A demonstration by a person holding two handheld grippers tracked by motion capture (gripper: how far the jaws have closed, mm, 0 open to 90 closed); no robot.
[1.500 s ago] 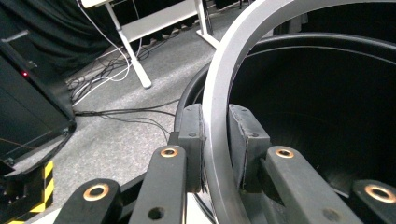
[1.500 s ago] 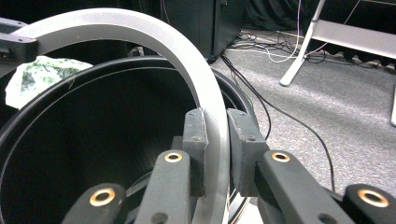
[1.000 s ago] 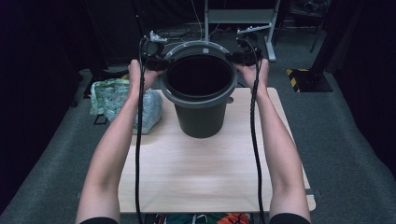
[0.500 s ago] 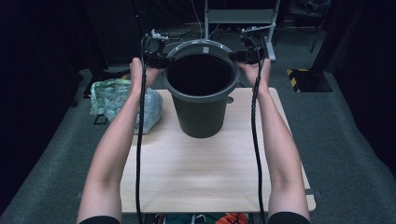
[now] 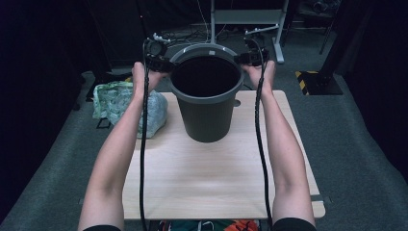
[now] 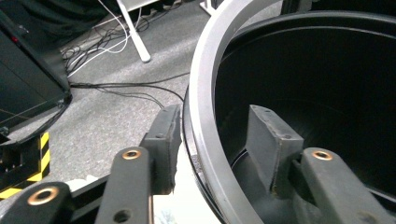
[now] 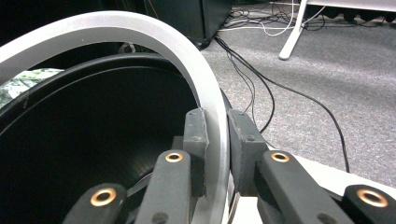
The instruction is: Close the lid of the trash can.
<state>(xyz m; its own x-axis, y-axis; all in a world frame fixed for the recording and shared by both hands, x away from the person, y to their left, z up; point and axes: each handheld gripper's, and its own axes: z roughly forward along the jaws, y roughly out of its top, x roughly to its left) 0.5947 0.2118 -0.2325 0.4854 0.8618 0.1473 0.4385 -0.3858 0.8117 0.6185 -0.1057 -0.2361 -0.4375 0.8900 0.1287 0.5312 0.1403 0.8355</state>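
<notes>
Holding the grey ring (image 5: pixel 207 49) that sits on the rim of the dark bin (image 5: pixel 208 113), I have my 2 tongs on opposite sides of it, and that is the relation everything turns on: the ring lies between my hands, its plane roughly level, with the bin's upright axis running straight down from its middle to the counter (image 5: pixel 216 178). My right tongs (image 7: pixel 215 149) are closed on the ring, 1 jaw inside the bin's mouth and 1 outside, both pressed against the grey band. My left tongs (image 6: pixel 212 149) straddle the ring (image 6: pixel 205 116) the same way, but there the jaws stand wider than the band, with a visible gap on each side, so I judge that side as not yet clamped. In the high view the left tongs (image 5: pixel 156 60) and right tongs (image 5: pixel 252 57) sit at nearly the same height and depth, at the far side of the counter, so neither hand is nearer; a lift would have to go straight up along the bin's axis, both hands rising together, or the ring would tilt and bind. The bin stands on the far half of the counter, with a crumpled plastic bag (image 5: pixel 118 103) just beside it on my left.
</notes>
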